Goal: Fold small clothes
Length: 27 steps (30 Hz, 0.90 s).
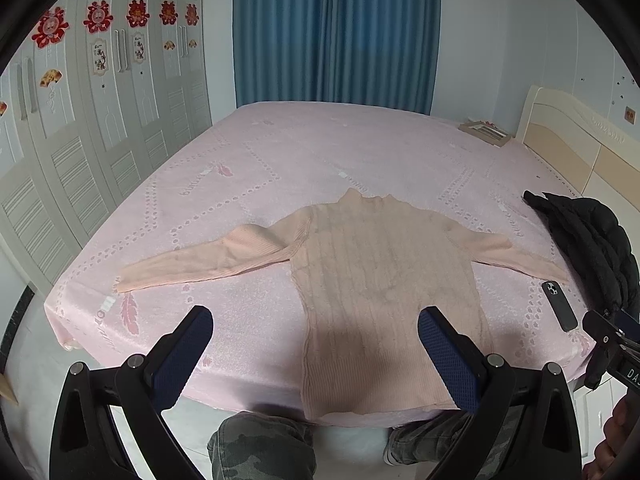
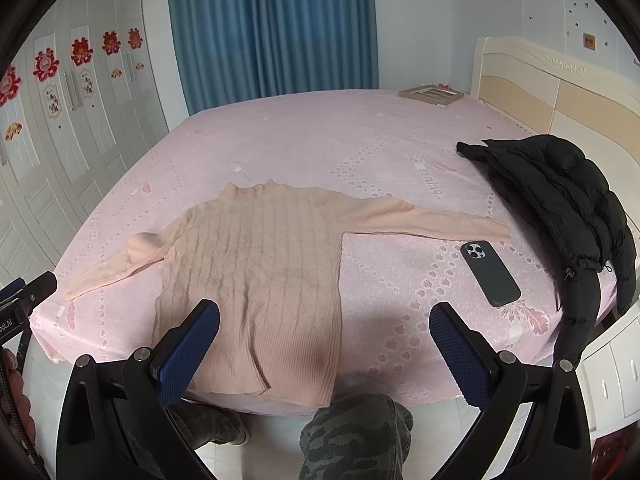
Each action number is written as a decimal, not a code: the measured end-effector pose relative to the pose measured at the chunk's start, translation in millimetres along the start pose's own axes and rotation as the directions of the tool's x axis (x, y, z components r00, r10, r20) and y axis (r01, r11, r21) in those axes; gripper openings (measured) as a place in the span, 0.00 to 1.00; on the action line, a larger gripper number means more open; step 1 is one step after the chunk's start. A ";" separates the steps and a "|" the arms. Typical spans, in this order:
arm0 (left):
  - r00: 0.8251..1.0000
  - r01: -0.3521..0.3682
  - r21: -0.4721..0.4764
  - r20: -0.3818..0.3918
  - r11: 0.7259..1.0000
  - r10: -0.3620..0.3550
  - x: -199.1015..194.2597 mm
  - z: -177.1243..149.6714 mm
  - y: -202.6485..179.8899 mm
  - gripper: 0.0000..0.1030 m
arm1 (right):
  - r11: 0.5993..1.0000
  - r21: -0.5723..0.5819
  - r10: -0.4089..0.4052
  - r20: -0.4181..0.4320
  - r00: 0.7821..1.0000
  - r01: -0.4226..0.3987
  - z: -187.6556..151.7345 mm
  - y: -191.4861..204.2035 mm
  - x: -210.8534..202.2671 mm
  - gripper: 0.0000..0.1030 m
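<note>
Pink cable-knit sweater (image 1: 384, 280) flat on bed (image 1: 280, 168), sleeves spread, hem at near edge. Likely soft, light, stretchy, sags when lifted. Take cuff or shoulder seam. Left gripper (image 1: 316, 356) and right gripper (image 2: 324, 352): jaws wide apart, holding nothing, above near edge.

left tongs (image 1: 315, 354) spread wide, right tongs (image 2: 324, 350) likewise

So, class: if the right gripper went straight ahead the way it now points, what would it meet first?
The right gripper, open, points over the near edge of the bed. Its line seems to reach the hem of the pink sweater first, or bare bedsheet just beside it; depth is unclear. The phone lies off to the right.
</note>
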State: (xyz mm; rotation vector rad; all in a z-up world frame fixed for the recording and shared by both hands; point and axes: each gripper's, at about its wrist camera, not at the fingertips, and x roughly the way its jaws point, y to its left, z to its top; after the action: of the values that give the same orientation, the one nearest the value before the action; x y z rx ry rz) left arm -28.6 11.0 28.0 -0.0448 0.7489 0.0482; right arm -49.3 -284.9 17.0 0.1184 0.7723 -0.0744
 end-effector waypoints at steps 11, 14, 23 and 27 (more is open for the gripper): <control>1.000 0.009 0.001 0.004 1.000 -0.009 -5.5 1.4 -0.4 1.00 | 1.000 0.008 0.008 0.004 1.000 -0.008 0.4 0.3 -6.5 1.00; 1.000 0.010 0.001 0.007 1.000 -0.010 -7.0 2.1 -1.3 1.00 | 1.000 0.011 0.009 0.005 1.000 -0.009 0.4 0.0 -7.1 1.00; 1.000 0.020 -0.004 0.012 1.000 -0.020 -8.6 1.8 -0.1 1.00 | 1.000 0.024 0.012 0.008 1.000 -0.012 0.9 -2.3 -9.6 1.00; 1.000 0.023 -0.006 0.016 1.000 -0.023 -9.6 2.0 -1.1 1.00 | 1.000 0.019 0.010 0.011 1.000 -0.010 0.2 -2.2 -10.6 1.00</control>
State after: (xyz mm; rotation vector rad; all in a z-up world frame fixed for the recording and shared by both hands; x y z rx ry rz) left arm -34.2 9.7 36.0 -0.0584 0.7322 0.0289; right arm -57.1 -286.8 24.4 0.1402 0.7600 -0.0728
